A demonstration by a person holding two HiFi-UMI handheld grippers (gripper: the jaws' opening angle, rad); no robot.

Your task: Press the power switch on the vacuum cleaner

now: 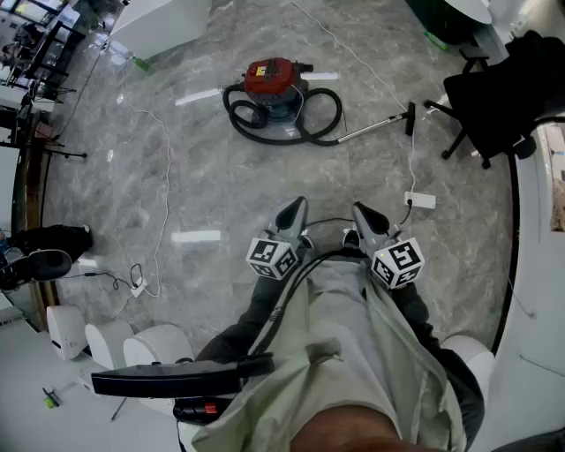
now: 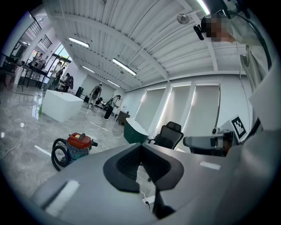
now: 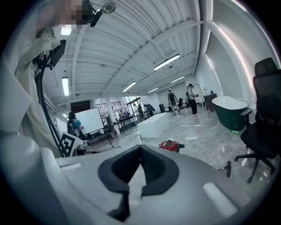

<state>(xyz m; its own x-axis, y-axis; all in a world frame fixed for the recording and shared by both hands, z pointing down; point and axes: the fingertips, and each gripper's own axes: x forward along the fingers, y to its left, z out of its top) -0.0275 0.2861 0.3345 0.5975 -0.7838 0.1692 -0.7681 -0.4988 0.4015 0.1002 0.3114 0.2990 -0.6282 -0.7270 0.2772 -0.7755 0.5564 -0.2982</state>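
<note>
The vacuum cleaner (image 1: 272, 81) stands far ahead on the marble floor. It has a red lid on a blue-green drum, and a black hose (image 1: 311, 132) coils around it. Its metal wand (image 1: 378, 126) lies off to the right. My left gripper (image 1: 296, 207) and right gripper (image 1: 360, 210) are held side by side near my body, well short of the machine, both shut with nothing between the jaws. The vacuum cleaner (image 2: 75, 144) shows small at the lower left of the left gripper view. In the right gripper view the vacuum cleaner (image 3: 172, 145) sits just beyond the jaw tips.
A black office chair (image 1: 496, 95) stands at the right and a white power strip (image 1: 419, 200) lies ahead of my right gripper. A white cable (image 1: 164, 177) runs down the floor on the left. A white counter (image 1: 159, 22) is far left; people stand in the distance.
</note>
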